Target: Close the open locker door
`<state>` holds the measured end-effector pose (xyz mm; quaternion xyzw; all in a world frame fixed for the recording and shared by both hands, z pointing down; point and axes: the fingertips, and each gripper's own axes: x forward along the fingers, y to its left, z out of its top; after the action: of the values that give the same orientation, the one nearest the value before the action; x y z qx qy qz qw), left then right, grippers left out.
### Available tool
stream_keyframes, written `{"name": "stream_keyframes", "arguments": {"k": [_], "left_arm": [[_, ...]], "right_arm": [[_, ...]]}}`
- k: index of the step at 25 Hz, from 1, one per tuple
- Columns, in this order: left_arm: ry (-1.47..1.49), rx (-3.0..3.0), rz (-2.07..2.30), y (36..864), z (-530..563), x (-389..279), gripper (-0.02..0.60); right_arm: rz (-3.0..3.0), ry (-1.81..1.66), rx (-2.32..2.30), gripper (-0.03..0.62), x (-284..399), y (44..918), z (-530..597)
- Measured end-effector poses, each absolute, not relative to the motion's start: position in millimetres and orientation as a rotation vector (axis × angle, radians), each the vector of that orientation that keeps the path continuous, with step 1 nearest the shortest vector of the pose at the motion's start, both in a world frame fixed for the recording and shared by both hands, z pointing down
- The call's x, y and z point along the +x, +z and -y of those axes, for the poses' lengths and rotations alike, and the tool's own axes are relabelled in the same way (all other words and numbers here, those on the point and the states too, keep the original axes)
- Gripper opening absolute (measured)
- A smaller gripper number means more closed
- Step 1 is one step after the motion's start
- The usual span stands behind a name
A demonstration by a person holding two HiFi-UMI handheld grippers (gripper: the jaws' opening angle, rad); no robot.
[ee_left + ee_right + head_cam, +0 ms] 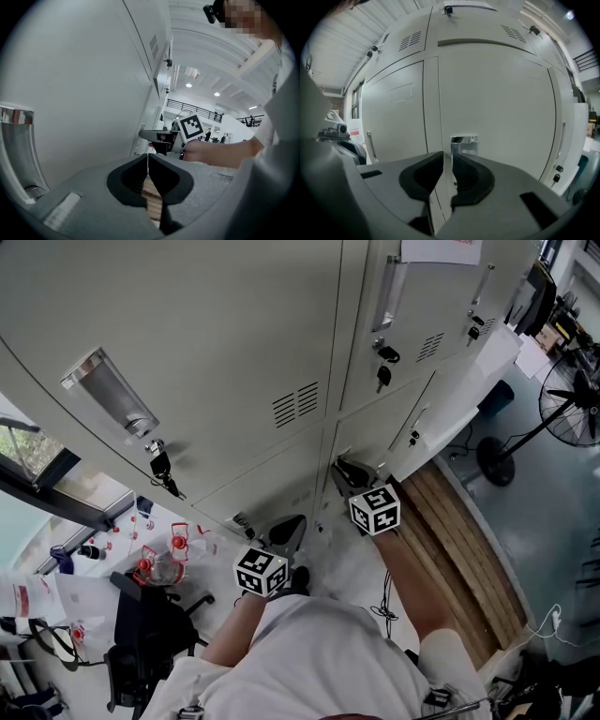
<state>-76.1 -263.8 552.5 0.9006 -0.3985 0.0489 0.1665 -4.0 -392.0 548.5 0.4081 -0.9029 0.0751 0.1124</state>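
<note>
Grey metal lockers fill the head view. The lower middle locker door (380,427) (497,103) has a dark gap along its top edge. My right gripper (345,470) (447,157) is at that door's left edge, and the thin edge runs between its jaws, which are closed on it. The door's chrome handle (464,140) shows just beyond the jaws. My left gripper (281,531) (148,164) hangs lower down, close to the neighbouring locker face (84,93). Its jaws meet with nothing in them. The right gripper's marker cube (191,127) and a hand show in the left gripper view.
Keys (161,470) hang from locks on the lockers, with another set of keys (384,371) further right. A wooden platform (464,540) runs under the lockers. A standing fan (572,399) is at the right. An office chair (141,638) and bottles (159,563) are at lower left.
</note>
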Motion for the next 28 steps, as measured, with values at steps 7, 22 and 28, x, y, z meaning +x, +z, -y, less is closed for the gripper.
{"name": "stream_keyframes", "arguments": {"k": [7,22,28], "left_arm": [[0.143,2.565,1.134,552.4,264.9,-79.3,0.015],[0.151,2.568,1.134,551.6,264.0,-73.8,0.015],[0.136,2.580,1.124,548.3,254.1,-52.8,0.015]], "right_arm": [[2.641,0.200,1.190,0.063,-8.2,549.0,397.4],[2.606,0.205,1.255,0.061,18.4,540.7,378.8],[2.582,0.213,1.336,0.037,61.5,529.3,337.6]]}}
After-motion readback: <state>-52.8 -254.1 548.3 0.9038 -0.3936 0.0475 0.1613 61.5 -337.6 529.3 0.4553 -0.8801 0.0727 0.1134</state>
